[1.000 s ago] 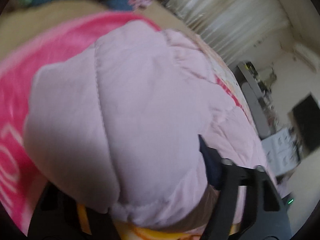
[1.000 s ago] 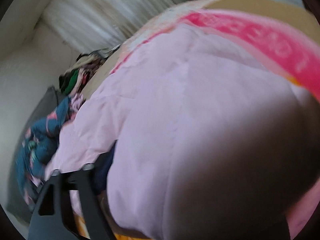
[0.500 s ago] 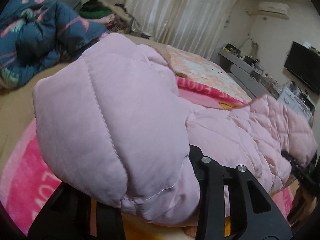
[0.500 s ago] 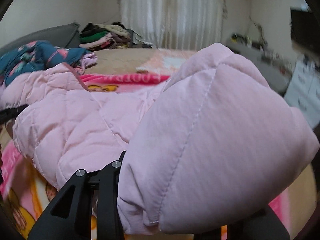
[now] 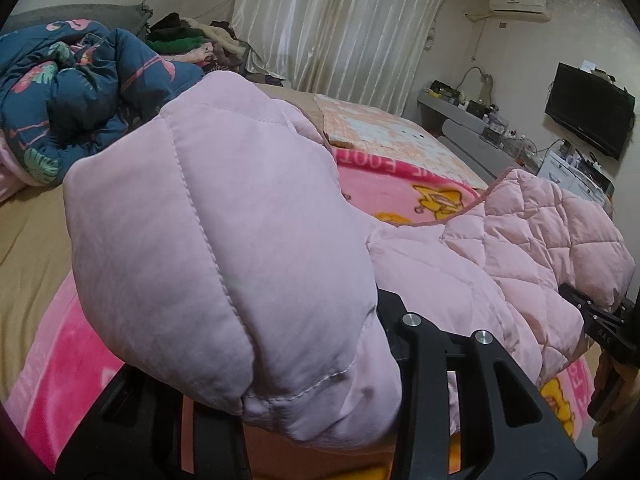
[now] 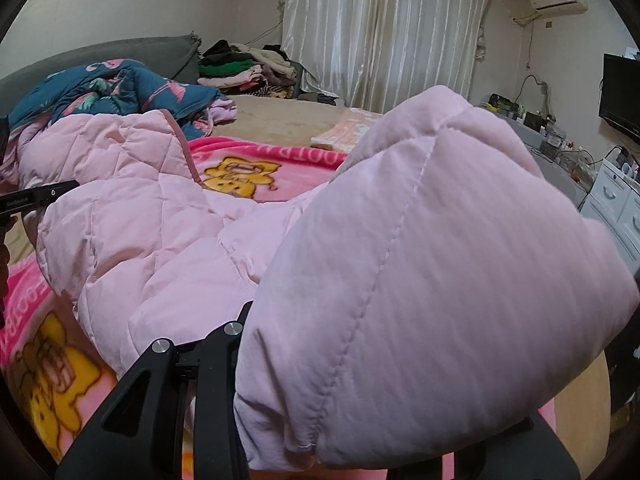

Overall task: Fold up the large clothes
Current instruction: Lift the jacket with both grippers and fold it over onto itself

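Spanning sideways between both tools, pink quilted jacket (image 5: 224,248): left gripper (image 5: 304,412) and right gripper (image 6: 360,420) each clamp one bunched end above the pink blanket (image 6: 256,160).

Your left gripper (image 5: 304,412) was clamped on a puffy fold of the pink quilted jacket (image 5: 224,248), lifted over the pink cartoon blanket (image 5: 392,192). The right gripper (image 5: 592,312) gripped the jacket's far edge. A navy floral duvet (image 5: 80,92) lay behind.
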The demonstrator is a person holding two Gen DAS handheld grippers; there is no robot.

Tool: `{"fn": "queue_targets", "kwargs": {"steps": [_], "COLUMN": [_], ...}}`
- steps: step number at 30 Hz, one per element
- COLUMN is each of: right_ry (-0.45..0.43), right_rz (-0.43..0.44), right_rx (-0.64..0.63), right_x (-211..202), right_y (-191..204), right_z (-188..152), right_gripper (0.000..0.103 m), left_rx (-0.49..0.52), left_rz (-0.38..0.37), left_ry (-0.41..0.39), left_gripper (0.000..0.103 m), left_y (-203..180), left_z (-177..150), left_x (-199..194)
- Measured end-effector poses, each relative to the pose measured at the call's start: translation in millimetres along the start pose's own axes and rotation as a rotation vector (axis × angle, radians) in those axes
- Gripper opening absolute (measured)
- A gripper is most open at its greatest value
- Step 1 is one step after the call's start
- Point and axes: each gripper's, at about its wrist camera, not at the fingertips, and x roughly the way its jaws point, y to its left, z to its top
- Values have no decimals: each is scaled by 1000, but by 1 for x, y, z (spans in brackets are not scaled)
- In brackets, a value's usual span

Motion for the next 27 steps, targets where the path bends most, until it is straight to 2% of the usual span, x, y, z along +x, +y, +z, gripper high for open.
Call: {"fn": "queue_targets", "kwargs": {"steps": [10, 17, 27], "right_ry": [26, 12, 12], "right_rz": [10, 5, 16], "right_rx": [-5, -26, -31], "right_x": [-23, -32, -44], "right_y": [14, 26, 23], "right_z": [-31, -34, -45], "right_gripper": [32, 32, 33], "left_rx": [16, 15, 29], "left_rz": [13, 24, 25], "left_ry": [17, 25, 41], "left_gripper": [29, 30, 30], "left_y": [8, 19, 32], "left_z": [-33, -40, -51], "left_x": [-21, -25, -30]}}
